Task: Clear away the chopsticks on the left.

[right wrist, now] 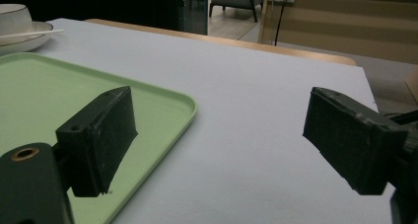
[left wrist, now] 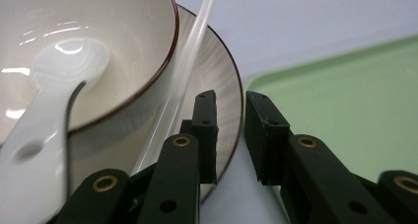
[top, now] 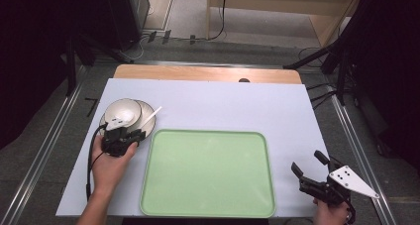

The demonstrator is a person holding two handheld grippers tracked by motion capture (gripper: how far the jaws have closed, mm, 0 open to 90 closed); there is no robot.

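My left gripper sits at the near rim of the saucer on the left of the bench; its jaws stand a narrow gap apart with the saucer's edge between them, and I cannot tell whether the pads touch it. On the saucer stands a bowl with a white spoon in it, and a white stick leans beside the bowl. My right gripper hangs wide open and empty above the bench, just right of the green tray.
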